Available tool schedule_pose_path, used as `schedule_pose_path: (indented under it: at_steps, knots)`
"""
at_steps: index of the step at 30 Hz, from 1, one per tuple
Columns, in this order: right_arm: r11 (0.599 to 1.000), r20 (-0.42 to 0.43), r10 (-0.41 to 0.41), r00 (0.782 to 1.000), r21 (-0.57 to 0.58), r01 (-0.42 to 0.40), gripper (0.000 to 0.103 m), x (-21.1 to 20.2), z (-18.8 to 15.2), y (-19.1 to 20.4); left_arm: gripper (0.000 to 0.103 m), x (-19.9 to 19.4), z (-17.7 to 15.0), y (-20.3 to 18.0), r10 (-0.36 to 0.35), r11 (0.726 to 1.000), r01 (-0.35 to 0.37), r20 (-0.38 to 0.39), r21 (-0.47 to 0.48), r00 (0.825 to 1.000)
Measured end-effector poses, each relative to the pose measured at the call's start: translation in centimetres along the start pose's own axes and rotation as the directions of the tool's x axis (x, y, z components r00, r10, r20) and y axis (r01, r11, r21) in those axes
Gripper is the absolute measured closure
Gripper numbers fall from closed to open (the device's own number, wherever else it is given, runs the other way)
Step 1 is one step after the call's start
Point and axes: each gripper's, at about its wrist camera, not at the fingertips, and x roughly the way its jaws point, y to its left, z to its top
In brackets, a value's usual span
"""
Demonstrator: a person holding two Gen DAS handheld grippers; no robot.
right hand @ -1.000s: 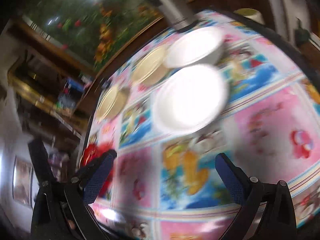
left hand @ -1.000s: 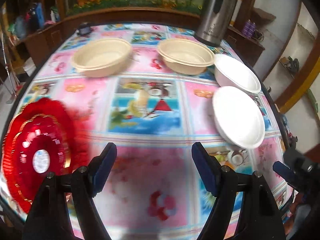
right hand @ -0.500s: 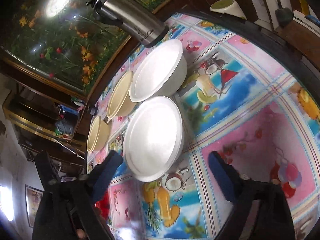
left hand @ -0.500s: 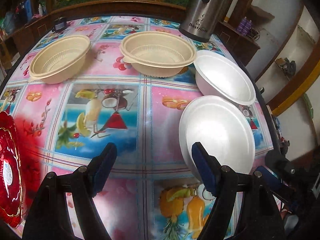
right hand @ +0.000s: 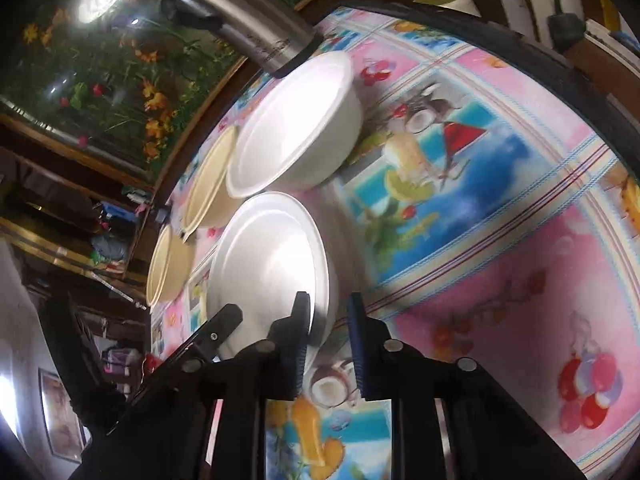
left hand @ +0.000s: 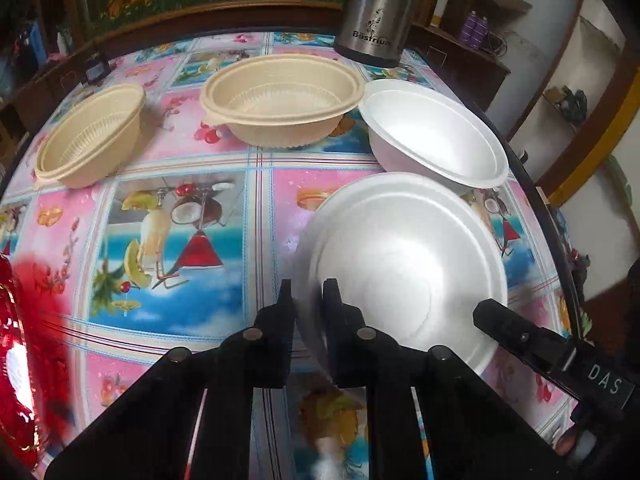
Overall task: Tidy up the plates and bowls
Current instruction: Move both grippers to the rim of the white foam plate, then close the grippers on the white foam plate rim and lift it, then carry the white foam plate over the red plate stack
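Observation:
The near white foam bowl (left hand: 408, 260) (right hand: 268, 264) sits on the patterned tablecloth. My left gripper (left hand: 308, 292) is shut on its near-left rim, one finger inside and one outside. My right gripper (right hand: 328, 308) is shut on the opposite rim; in the left wrist view it shows at the bowl's right edge (left hand: 492, 318). A second white foam bowl (left hand: 436, 136) (right hand: 296, 120) stands just behind, touching it. Two beige bowls (left hand: 280, 100) (left hand: 88, 136) stand farther back. Red plates (left hand: 16, 360) lie at the far left.
A steel thermos (left hand: 376, 12) (right hand: 244, 28) stands at the back of the table, behind the white bowls. The table's dark edge (left hand: 536, 200) runs close to the right of both white bowls. Shelves and a wooden ledge surround the table.
Both grippers came in on the near white bowl from opposite sides. Their jaws, wide apart in the earlier frames, have shut on its rim.

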Motion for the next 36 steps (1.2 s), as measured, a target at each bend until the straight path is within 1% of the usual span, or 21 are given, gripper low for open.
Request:
schedule_pose_path:
  at_steps: [1, 4, 6, 12, 19, 27, 36]
  knots:
    - [1.0, 0.003, -0.002, 1.0, -0.012, 0.002, 0.094, -0.1, -0.3, 0.4, 0.092, -0.3, -0.2, 0.0, -0.003, 1.0, 0.003, 0.01, 0.002, 1.0]
    - [1.0, 0.027, -0.001, 1.0, -0.029, 0.001, 0.094, -0.9, -1.0, 0.9, 0.092, -1.0, -0.6, 0.8, -0.029, 0.999, 0.029, 0.007, -0.016, 1.0]
    - [0.999, 0.029, 0.016, 0.999, -0.033, -0.015, 0.094, -1.3, -1.5, 1.2, 0.092, -1.6, -1.0, 1.3, -0.035, 0.999, 0.035, 0.015, -0.022, 0.999]
    - [0.996, 0.045, 0.028, 0.999, -0.087, -0.024, 0.094, -2.6, -3.4, 2.9, 0.092, -3.5, -2.3, 3.0, -0.05, 0.998, 0.052, 0.037, -0.046, 0.998]
    - [0.989, 0.041, 0.049, 0.998, -0.14, -0.043, 0.094, -2.9, -5.2, 4.9, 0.092, -5.0, -3.4, 4.9, -0.041, 0.997, 0.046, 0.064, -0.064, 0.997]
    - [0.976, 0.042, 0.024, 0.999, -0.219, -0.015, 0.094, -2.4, -7.2, 7.8, 0.091, -6.2, -4.8, 7.3, -0.023, 0.995, 0.031, 0.082, -0.099, 0.996]
    - [0.955, 0.046, 0.027, 0.999, -0.295, -0.012, 0.094, -2.5, -9.0, 10.3, 0.091, -7.8, -5.9, 9.5, -0.006, 0.991, 0.02, 0.106, -0.133, 0.994]
